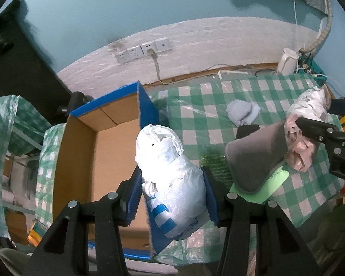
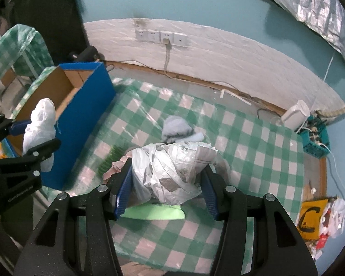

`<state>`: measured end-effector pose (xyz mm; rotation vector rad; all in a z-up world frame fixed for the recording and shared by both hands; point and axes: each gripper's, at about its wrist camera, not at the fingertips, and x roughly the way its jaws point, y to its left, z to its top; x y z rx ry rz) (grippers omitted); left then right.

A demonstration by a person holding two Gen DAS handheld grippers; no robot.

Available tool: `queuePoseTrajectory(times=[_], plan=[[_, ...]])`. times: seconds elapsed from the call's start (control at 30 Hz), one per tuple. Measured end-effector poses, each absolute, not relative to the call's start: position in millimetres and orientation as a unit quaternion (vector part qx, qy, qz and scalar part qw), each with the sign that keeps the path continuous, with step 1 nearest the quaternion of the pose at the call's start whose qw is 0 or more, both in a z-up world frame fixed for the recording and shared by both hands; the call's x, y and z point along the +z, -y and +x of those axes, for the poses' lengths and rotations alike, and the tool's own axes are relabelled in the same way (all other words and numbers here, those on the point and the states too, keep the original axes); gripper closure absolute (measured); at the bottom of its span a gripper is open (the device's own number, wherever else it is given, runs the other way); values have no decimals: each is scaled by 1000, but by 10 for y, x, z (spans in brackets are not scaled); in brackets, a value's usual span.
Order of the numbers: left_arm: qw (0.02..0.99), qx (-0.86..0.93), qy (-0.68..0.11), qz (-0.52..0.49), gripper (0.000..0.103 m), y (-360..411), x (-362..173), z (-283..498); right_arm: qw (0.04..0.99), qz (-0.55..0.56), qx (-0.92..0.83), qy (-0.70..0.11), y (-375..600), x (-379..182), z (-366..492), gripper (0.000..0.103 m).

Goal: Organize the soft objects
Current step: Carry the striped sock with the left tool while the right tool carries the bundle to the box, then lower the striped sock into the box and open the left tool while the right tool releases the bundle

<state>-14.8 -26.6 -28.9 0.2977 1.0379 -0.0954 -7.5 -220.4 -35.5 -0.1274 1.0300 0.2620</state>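
Note:
My left gripper is shut on a white plastic bag bundle with blue print, held just right of the open cardboard box with blue outer walls. In the right wrist view that bundle hangs beside the box. My right gripper is shut on a clear-wrapped bundle above the checked table. A grey cloth and a pink bag hang with it. A light blue cloth lies on the table beyond.
A green bristly item and a flat light-green piece lie on the green checked tablecloth. A white kettle and a teal basket of cables stand at the far right corner. Wall sockets sit behind.

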Motion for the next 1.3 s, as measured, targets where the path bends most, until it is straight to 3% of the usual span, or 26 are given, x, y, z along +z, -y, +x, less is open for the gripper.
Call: queuePoseTrajectory(times=[1.3], plan=[[852,93,-514,30,53,-1484,-399,-80,827,-145,272,-471,157,-155,330,49]])
